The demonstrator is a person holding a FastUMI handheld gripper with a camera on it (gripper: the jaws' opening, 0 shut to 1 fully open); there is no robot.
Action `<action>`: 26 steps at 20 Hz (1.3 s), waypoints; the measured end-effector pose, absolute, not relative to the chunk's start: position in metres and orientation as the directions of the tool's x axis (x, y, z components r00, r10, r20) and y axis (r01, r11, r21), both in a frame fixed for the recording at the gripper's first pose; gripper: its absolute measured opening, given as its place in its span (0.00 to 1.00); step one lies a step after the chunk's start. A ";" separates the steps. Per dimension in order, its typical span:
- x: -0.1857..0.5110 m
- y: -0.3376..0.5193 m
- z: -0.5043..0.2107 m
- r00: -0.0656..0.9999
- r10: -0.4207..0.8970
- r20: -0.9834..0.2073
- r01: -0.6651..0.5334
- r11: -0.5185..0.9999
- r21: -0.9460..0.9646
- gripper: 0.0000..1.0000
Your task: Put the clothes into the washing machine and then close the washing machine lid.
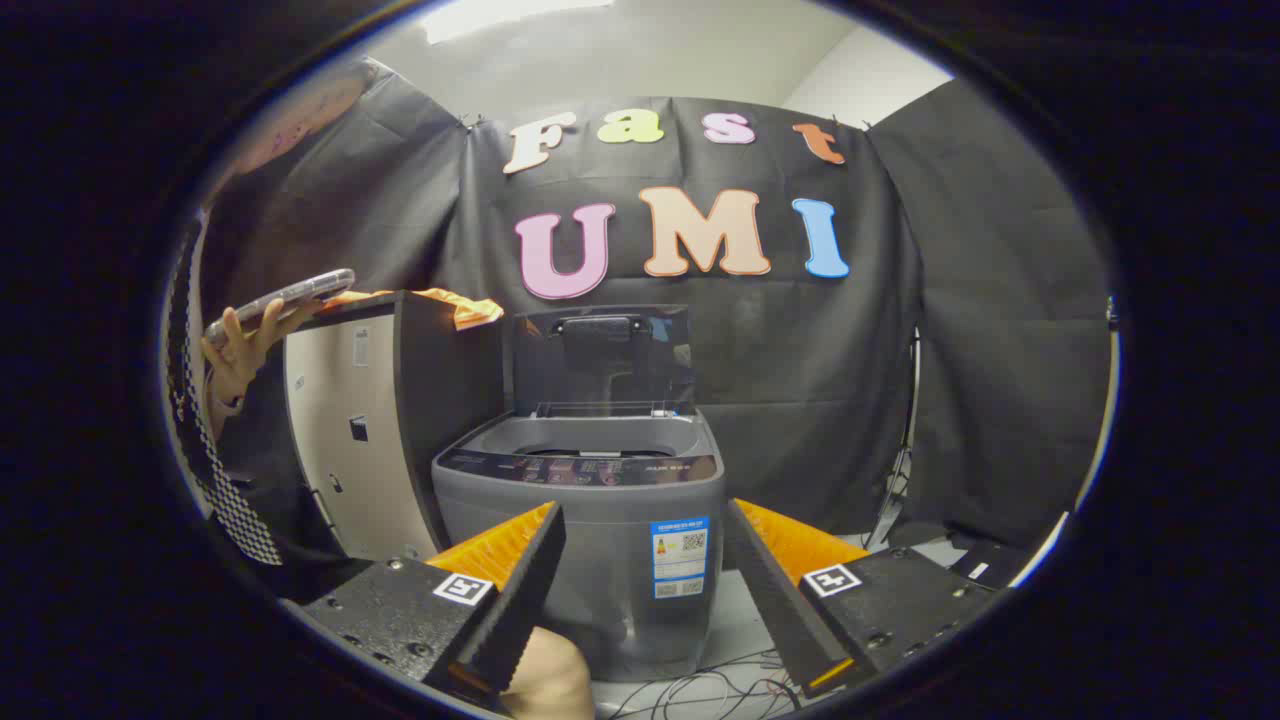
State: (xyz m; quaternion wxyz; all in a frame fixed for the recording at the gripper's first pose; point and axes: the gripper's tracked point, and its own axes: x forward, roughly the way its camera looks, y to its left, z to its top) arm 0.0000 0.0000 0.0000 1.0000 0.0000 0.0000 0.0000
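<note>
A: Where is the cloth (455, 303) being kept, next to the washer (585, 545)?

B: It is being seen up on the cabinet (395, 420), which is standing just beside the washer. The cloth is lying higher than the washer's open top.

A: And the claw (640, 590)?

B: It is being held in front of the washer, well apart from it. The fingers (520, 590) are being kept wide open, and nothing is being held between them. The washer is being framed in the gap.

A: So which way is the cloth lying from the claw?

B: Up and off to the cabinet side of the washer, far beyond the fingers. It is being guessed that the claw is needing to be lifted and turned that way first.

A: How is the cloth looking?

B: Orange and crumpled, soft and floppy. It is being spread flat along the cabinet top, with one edge hanging over toward the washer.

A: And the lid (605, 360)?

B: It is being left standing up at the back of the washer, so the tub is being left open.
</note>
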 end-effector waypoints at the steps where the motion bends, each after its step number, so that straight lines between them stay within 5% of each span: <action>1: 0.000 0.000 0.001 1.000 0.001 0.002 -0.001 1.000 0.000 0.97; 26: -0.001 0.007 0.000 0.999 0.037 0.001 -0.037 0.999 0.005 0.97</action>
